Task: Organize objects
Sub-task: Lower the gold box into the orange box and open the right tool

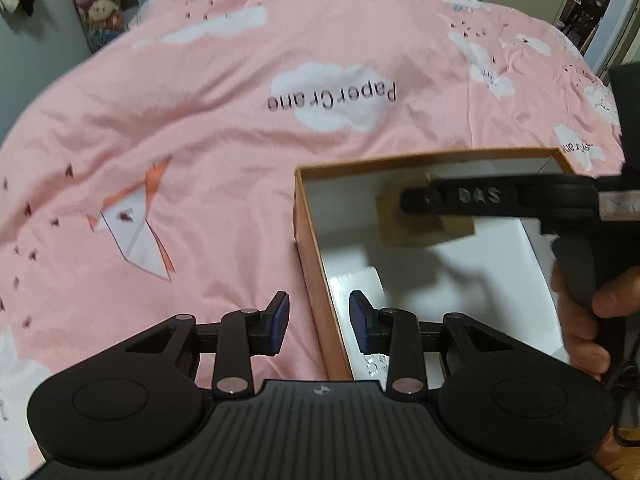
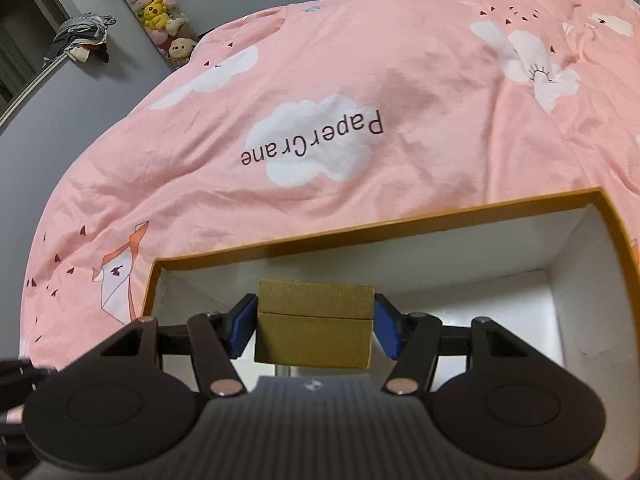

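Wall and toys: at far left, a grey wall with a hanging column of plush toys (image 2: 160, 12) and a bundle of clothes (image 2: 84, 36) on a rail.
Bedspread: a pink cotton bedspread (image 1: 180, 140), soft and creased, printed with white clouds, folded paper cranes and the words "PaperCrane".
Left gripper: the left gripper (image 1: 319, 322) sits low at the near left corner of the big box, its blue pads apart and holding nothing. The box's left wall passes between them, one pad outside over the bedspread, one inside; whether either touches the wall I cannot tell.
Big box: an open, lidless cardboard box (image 2: 360, 224) with an orange outside and rim and a smooth white inside, lying on the bedspread, its long side running left to right.
Small gold box: a squat, matte gold box (image 2: 314, 326) with a seam between lid and base, its long side spanning the jaws of the right gripper (image 2: 314, 330), which pinch it at both ends.
Where it stands: the gold box is held over the big box's white floor, nearer the far wall and toward the left; I cannot tell whether it rests on the floor.
Coming move: probably straight down, then release, and the right hand (image 1: 580, 320) alone does it.
Risk: the soft bedding could let the big box shift.
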Motion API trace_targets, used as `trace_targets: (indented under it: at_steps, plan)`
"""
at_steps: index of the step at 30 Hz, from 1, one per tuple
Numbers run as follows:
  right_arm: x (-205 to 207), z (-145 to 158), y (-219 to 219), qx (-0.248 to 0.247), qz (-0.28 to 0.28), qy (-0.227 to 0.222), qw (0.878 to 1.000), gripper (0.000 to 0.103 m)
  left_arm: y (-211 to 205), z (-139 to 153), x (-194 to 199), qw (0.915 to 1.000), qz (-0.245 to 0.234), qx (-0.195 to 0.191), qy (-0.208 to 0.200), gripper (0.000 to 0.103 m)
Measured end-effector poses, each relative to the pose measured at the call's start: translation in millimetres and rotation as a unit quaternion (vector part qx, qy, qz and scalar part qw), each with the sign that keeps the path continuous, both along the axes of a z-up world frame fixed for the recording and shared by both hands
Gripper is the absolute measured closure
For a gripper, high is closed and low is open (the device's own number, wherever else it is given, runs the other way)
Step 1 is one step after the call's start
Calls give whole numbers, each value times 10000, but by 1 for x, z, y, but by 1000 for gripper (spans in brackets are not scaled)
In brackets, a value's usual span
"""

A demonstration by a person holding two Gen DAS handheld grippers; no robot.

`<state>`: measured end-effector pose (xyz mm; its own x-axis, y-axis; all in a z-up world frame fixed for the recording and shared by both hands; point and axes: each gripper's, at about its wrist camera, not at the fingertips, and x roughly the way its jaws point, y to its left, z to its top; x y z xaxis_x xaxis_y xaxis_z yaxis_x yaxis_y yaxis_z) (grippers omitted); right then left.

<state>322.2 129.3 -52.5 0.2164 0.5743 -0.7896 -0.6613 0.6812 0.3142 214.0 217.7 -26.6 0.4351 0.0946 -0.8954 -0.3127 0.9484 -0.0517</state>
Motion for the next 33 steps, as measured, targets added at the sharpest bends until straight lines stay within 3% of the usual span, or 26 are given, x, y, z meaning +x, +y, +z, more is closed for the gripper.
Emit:
trace_targets:
  at_steps: [1, 7, 19, 25, 30, 33]
  plan:
    - [0, -2, 3, -4, 11, -6, 10000, 40, 1, -3, 0, 10000, 11, -63, 34, 77]
    - [-2, -14, 20, 2, 143, 5, 9999, 41, 8, -9, -4, 9989, 8, -469, -30, 93]
    - [-19, -30, 46, 52, 710, 344, 9969, 41, 6, -8, -4, 9991, -12, -418, -50, 93]
    - [-22, -27, 49, 125, 896, 464, 9948, 41, 5, -8, -3, 9993, -3, -385, -36, 93]
    - [-19, -26, 46, 155, 919, 504, 9944, 47, 6, -8, -4, 9993, 15, -378, -79, 93]
    - [-18, -19, 38, 188, 912, 499, 9944, 47, 2, -5, -8, 9996, 3, -209, -166, 92]
